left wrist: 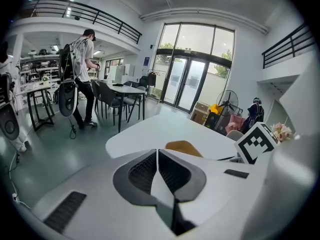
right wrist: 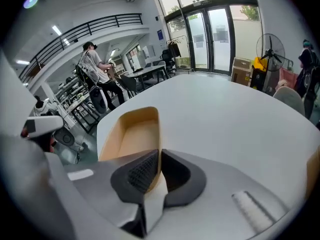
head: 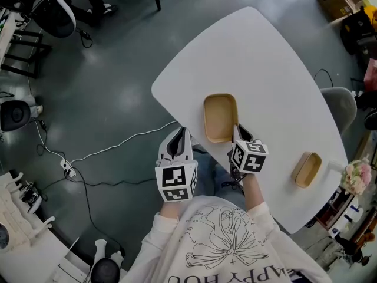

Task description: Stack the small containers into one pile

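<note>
Nearest to the person, the left gripper (head: 178, 135) hangs at the white table's (head: 265, 58) near edge, its jaws clenched together on nothing. Just to its right, the right gripper (head: 238, 131) pinches the near right wall of a tan container (head: 220, 118), one pad inside and one outside. This rim hold looks suited to lifting it for stacking. The container is shallow, rounded-rectangular and open side up. A second container (head: 307, 169) lies well apart, further right.

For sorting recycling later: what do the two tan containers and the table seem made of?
Middle container and edge container: matte tan, thin walls, likely moulded pulp or bamboo fibre. Table: smooth white with a faint sheen, perhaps laminate; can't be sure.
</note>
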`<move>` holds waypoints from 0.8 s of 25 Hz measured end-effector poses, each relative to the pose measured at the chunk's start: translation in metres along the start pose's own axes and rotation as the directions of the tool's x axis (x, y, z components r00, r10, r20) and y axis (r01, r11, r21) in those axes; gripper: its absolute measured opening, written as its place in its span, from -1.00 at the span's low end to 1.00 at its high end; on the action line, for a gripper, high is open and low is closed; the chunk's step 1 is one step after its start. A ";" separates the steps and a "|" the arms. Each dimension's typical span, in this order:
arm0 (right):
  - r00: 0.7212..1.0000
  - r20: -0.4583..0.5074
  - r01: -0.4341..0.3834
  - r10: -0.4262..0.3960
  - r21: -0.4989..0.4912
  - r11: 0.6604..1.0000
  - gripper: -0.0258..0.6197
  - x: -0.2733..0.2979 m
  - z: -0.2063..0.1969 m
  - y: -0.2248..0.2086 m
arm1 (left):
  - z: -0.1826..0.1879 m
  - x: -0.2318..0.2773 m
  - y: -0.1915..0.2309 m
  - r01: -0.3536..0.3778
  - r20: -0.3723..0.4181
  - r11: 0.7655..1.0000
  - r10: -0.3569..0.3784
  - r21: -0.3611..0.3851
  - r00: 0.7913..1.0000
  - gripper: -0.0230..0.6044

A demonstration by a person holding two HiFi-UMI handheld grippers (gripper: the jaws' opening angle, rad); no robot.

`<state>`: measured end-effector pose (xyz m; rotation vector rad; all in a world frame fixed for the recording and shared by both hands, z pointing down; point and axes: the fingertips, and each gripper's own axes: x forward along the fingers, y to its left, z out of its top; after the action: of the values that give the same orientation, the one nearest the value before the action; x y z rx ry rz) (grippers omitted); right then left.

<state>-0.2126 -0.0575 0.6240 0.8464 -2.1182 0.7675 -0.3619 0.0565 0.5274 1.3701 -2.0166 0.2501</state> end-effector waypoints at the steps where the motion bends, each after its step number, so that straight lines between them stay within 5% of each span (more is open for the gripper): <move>1: 1.000 0.008 -0.015 0.015 0.020 1.000 -0.83 -0.002 0.001 0.002 | 0.001 0.000 0.000 0.003 0.000 1.000 -0.003 0.002 1.000 -0.87; 9: 0.993 0.114 -0.041 0.029 0.100 0.994 -0.83 -0.036 0.023 -0.004 | 0.011 0.003 -0.027 0.078 0.009 0.996 -0.079 0.048 0.997 -0.87; 20: 0.961 0.251 0.056 -0.120 0.245 0.968 -0.83 -0.136 0.027 -0.110 | 0.026 0.006 -0.162 0.265 0.018 0.948 -0.273 0.175 0.962 -0.87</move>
<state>-0.0688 -0.1001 0.5297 1.2224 -2.2291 0.9142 -0.2323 -0.0306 0.4781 1.7529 -1.8474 0.2785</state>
